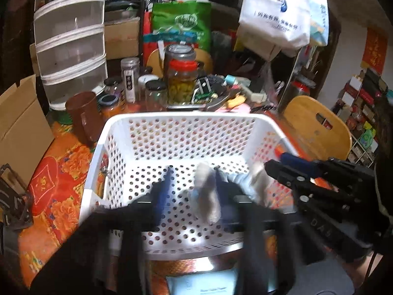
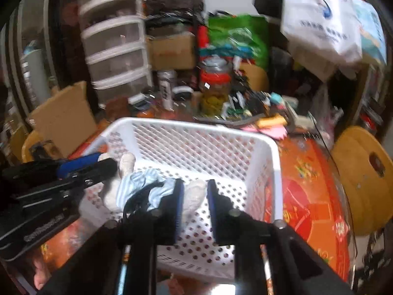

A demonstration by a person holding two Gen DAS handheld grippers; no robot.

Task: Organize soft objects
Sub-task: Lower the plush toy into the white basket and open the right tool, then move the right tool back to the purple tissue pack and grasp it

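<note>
A white perforated basket [image 1: 181,123] stands on the table; it also shows in the right wrist view [image 2: 196,132]. A soft white toy in pale blue striped cloth [image 1: 208,196] lies on its floor, seen also in the right wrist view [image 2: 142,184]. My left gripper [image 1: 191,186] hangs over the basket, jaws apart, the toy just right of the gap. My right gripper [image 2: 194,196] is open above the basket, the toy's white leg between the fingers, untouched. The right gripper's body [image 1: 319,184] reaches in from the right.
Jars [image 1: 181,83] and a brown cup [image 1: 84,115] stand behind the basket. A plastic drawer tower [image 1: 71,39], cardboard boxes [image 1: 19,123], bags [image 1: 275,12] and a wooden chair [image 1: 319,125] surround the red-orange tablecloth [image 1: 56,184].
</note>
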